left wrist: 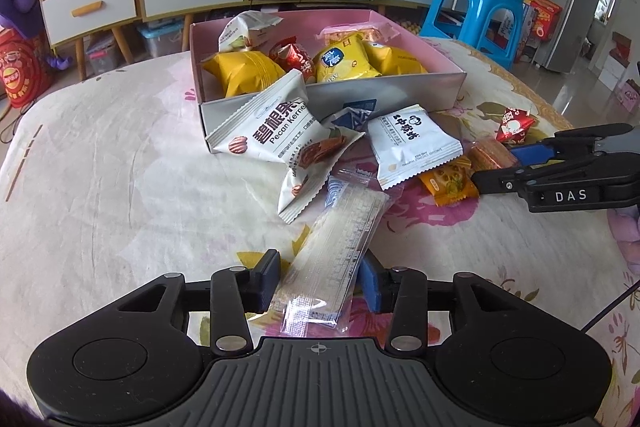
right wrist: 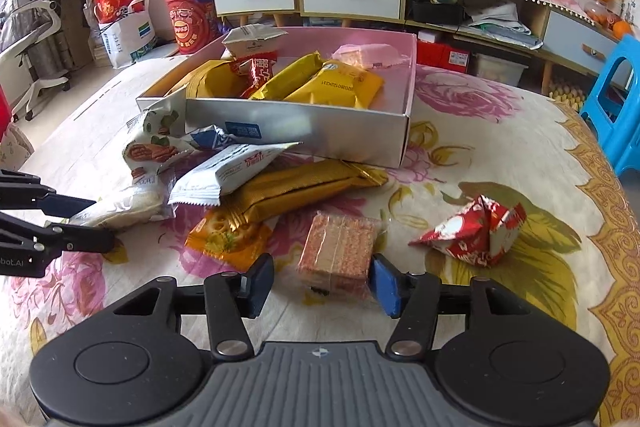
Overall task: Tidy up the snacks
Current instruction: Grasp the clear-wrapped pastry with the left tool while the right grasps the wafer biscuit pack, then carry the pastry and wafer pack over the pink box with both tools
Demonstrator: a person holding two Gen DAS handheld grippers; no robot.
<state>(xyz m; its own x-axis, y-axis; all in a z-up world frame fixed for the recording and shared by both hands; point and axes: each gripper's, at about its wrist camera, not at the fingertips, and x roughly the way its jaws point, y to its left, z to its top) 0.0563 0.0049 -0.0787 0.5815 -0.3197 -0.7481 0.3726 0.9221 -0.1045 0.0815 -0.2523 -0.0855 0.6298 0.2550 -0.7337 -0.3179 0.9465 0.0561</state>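
Left gripper [left wrist: 318, 281]: closed on a clear-wrapped wafer bar [left wrist: 340, 247], lying on the bench [left wrist: 120, 187] before the box [left wrist: 332, 99].
Right gripper [right wrist: 320, 285]: straddled a pink cracker pack [right wrist: 338, 247]; contact uncertain.
Handling: both judged light, crinkly, brittle; grip across the narrow sides, gently.
Right view only: red foil packet [right wrist: 476, 231] seen close.
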